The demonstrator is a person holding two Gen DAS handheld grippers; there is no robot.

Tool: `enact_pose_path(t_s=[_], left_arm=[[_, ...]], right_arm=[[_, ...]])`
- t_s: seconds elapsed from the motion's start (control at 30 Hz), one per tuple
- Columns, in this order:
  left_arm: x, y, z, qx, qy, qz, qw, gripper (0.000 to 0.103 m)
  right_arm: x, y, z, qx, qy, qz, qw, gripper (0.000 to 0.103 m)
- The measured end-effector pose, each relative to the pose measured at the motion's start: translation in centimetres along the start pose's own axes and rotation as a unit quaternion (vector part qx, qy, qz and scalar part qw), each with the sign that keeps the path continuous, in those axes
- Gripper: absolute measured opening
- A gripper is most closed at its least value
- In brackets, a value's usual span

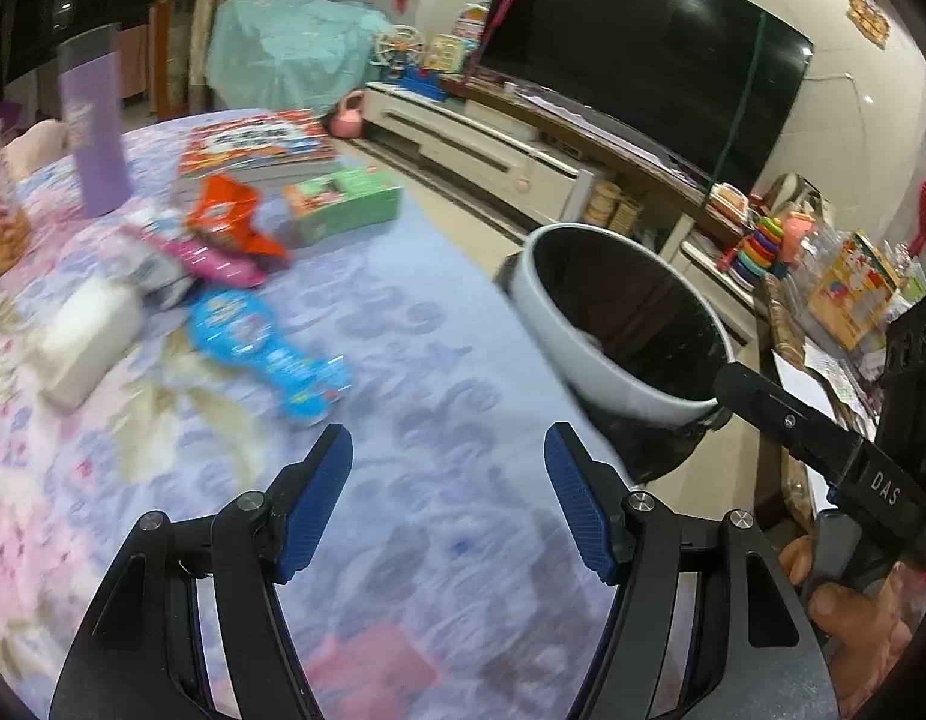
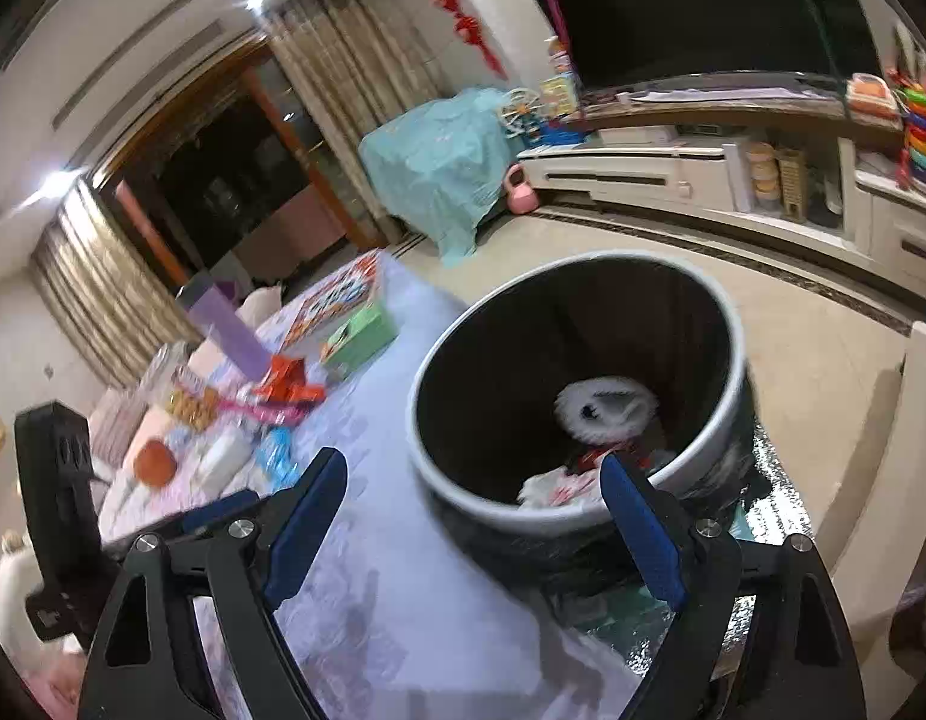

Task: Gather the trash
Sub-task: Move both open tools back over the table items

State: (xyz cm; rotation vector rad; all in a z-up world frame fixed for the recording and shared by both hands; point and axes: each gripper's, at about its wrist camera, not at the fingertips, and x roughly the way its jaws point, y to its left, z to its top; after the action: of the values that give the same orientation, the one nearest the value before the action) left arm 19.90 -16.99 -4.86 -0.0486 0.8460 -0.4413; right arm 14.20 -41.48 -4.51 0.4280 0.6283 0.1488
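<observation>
- Both pairs of fingers are spread wide with nothing between their blue pads: from my left gripper (image 1: pixel 447 504) I see only the cloth below the gap, and my right gripper (image 2: pixel 475 516) hangs just in front of the bin's near rim, clamping nothing.
- Under everything is the desk (image 1: pixel 414 372), covered in a lilac and pink flowered cloth; my left gripper hovers over its bare near part.
- Off the desk's right edge stands the trash bin (image 2: pixel 574 396), round, black inside with a pale grey rim. In the left wrist view the right gripper's black body reaches up to its rim (image 1: pixel 619 372).
- Inside the bin I see a white ruffled paper cup (image 2: pixel 607 411) near the bottom, and in front of it some crumpled white and red wrappers (image 2: pixel 559 483), partly hidden behind my right finger.
- At the far side of the desk lies a stack of picture books (image 1: pixel 258 147), with a green box (image 1: pixel 342 204) just in front of it.
- To their left a tall purple bottle (image 1: pixel 96 138) stands upright.
- A white tissue pack (image 1: pixel 84 336) lies at the left.
- Loose trash waits mid-desk: a blue snack wrapper (image 1: pixel 264 354) nearest my left gripper, then a pink wrapper (image 1: pixel 216 264) and an orange wrapper (image 1: pixel 234 216) behind it, all blurred.
</observation>
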Motion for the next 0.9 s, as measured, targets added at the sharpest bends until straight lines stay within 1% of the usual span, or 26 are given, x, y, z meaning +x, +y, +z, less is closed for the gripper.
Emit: enact_pose_path(t_s=[0.13, 0.23, 0.43, 0.57, 0.83, 0.9], left_arm=[[-1.7, 2.7, -1.3, -0.025, -0.009, 0.018, 0.9995, 0.071], [-2.5, 4.6, -2.0, -0.039, -0.011, 0.036, 0.9986, 0.071], [-3.6, 8.3, -3.5, -0.071, -0.01, 0.059, 0.9957, 0.072], [-4.2, 10.1, -4.4, -0.084, -0.01, 0.072, 0.9938, 0.072], [-5.1, 13.8, -5.4, -0.106, -0.013, 0.105, 0.9886, 0.074], [-5.1, 14.6, -5.7, -0.112, -0.009, 0.107, 0.9879, 0.074]], right_arm=[[0.5, 1.7, -1.0, -0.022, 0.009, 0.008, 1.0, 0.088], [1.0, 2.9, -1.5, -0.031, 0.017, 0.017, 0.999, 0.088], [2.0, 5.6, -2.7, -0.049, 0.03, 0.036, 0.998, 0.088], [2.8, 7.5, -3.4, -0.062, 0.04, 0.049, 0.996, 0.088], [4.4, 10.0, -4.1, -0.088, 0.055, 0.063, 0.993, 0.088], [5.0, 10.8, -4.3, -0.095, 0.06, 0.066, 0.991, 0.088]])
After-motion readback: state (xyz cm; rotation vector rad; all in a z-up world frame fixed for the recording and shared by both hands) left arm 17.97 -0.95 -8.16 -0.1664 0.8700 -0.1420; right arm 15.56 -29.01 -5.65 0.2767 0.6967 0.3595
